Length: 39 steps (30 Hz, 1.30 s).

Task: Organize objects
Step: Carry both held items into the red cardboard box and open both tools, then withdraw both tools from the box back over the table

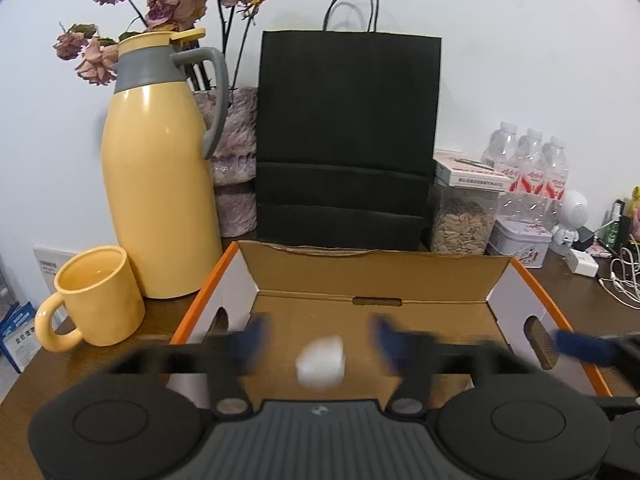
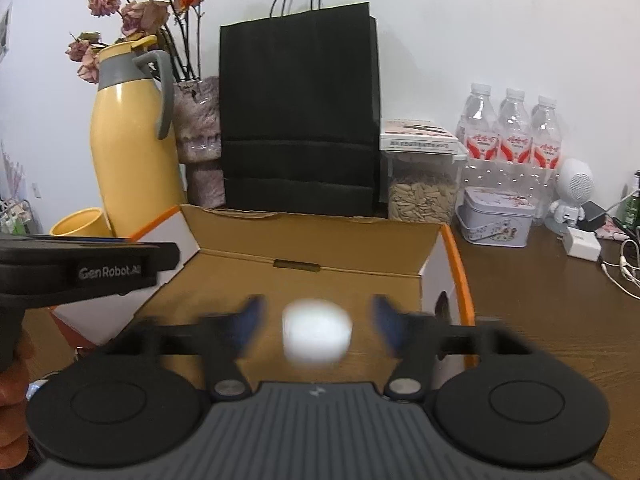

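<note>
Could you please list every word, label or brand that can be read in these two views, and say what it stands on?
"GenRobot.AI": on the black body of the left tongs, seen from the right wrist.
Red labels on the three water bottles: too small to read.
Print on the white flat box atop the seed jar: blurred.
Blue packet at the table's left edge: characters unreadable.
Small logo on each camera housing: unreadable.

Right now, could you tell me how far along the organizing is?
Early, it seems. Done: one small white object, blurred, appears to sit in the open cardboard box. In hand: nothing; the left tool and right tool are both open around it. Left: possibly the white charger and cables lying loose on the table.
</note>
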Tool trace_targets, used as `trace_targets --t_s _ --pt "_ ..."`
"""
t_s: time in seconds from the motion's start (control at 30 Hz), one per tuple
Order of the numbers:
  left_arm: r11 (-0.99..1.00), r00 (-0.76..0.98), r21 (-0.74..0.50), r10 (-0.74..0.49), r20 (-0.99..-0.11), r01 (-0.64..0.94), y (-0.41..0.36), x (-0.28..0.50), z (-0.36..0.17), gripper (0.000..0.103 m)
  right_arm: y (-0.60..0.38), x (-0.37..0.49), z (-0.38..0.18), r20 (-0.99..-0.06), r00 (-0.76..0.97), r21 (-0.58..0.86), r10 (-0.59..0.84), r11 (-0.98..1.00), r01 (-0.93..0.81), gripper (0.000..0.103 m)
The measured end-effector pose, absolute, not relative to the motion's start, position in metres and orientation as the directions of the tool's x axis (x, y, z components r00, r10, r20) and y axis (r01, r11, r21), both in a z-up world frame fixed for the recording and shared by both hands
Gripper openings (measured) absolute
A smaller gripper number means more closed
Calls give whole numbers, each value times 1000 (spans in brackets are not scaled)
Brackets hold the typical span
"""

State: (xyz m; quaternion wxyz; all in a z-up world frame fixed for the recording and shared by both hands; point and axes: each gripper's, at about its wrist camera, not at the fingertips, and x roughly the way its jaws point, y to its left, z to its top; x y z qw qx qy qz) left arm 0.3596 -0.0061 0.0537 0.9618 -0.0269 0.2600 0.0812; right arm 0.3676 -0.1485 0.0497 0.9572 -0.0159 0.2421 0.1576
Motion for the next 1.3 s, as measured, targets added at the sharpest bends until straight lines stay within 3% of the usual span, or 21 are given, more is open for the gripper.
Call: trace_targets --t_s 0.03,0.63,1.0,1.3 --pt "984 853 -9 152 -499 -180 -6 360 54 102 -149 367 50 -463 839 38 285 952 -303 103" --pt "982 867 -16 158 -473 -188 -5 348 64 103 -155 360 59 -447 855 28 264 959 -282 103" --pt "985 909 -46 135 -394 -167 -8 305 92 103 -175 327 83 -381 879 56 287 956 -288 103" --pt "990 918 -29 119 -379 -140 -10 260 101 103 -183 284 92 -352 889 21 295 951 -307 103"
